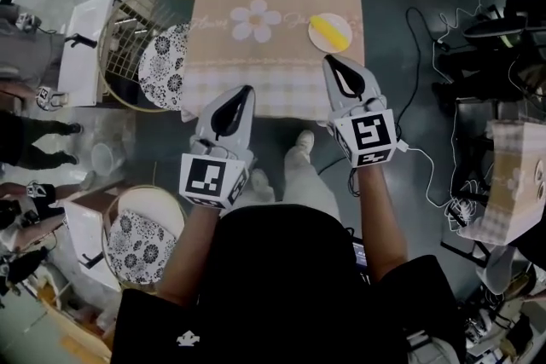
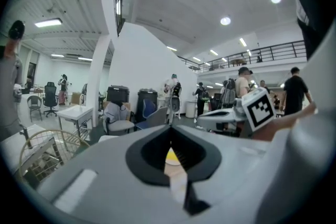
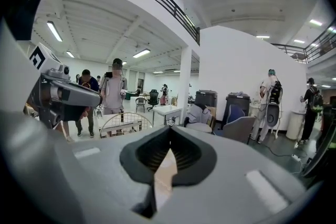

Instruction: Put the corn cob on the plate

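Corn cob (image 1: 333, 31): yellow, lying aslant on the plate, touching neither gripper.
Plate (image 1: 318, 41): round, pale, on the right far part of the table.
Table (image 1: 256, 68): square, covered by a checked cloth with a white flower (image 1: 255, 19) at its middle.
Left gripper (image 1: 248, 89): jaws together, nothing between them; held over the table's near edge, well apart from the plate.
Right gripper (image 1: 329, 60): jaws clenched tip to tip, empty; its tips just short of the plate's near rim.
Wire chair (image 1: 162, 64): round, with a patterned cushion, just left of the table.
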The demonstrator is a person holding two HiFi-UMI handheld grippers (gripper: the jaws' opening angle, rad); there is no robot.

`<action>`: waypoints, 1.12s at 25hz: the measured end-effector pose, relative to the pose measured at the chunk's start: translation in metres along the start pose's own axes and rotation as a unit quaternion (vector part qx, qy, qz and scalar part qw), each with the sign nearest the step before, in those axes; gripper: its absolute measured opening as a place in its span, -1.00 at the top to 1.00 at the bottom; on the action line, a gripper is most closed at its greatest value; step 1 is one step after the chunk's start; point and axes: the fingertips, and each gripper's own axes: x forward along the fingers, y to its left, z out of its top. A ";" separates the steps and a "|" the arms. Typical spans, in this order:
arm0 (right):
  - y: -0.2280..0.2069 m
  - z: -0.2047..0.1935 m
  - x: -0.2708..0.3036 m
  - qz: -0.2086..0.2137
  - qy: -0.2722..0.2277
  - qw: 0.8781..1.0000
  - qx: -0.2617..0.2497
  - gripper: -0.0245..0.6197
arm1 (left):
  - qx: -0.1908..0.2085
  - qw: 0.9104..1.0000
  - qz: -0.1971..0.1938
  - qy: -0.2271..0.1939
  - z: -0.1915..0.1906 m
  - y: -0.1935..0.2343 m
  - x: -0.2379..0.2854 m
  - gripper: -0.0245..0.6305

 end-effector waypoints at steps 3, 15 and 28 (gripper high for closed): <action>0.016 0.008 -0.005 -0.006 -0.007 1.000 -0.001 0.91 | 0.003 1.000 -0.006 -0.004 0.000 0.005 -0.013 0.90; 0.066 0.039 -0.054 -0.043 -0.024 0.999 -0.016 0.91 | 0.003 0.998 -0.053 -0.038 0.009 -0.006 -0.059 0.90; 0.114 0.052 -0.091 -0.048 -0.039 0.998 -0.007 0.91 | 0.018 0.996 -0.065 -0.064 0.017 -0.015 -0.101 0.90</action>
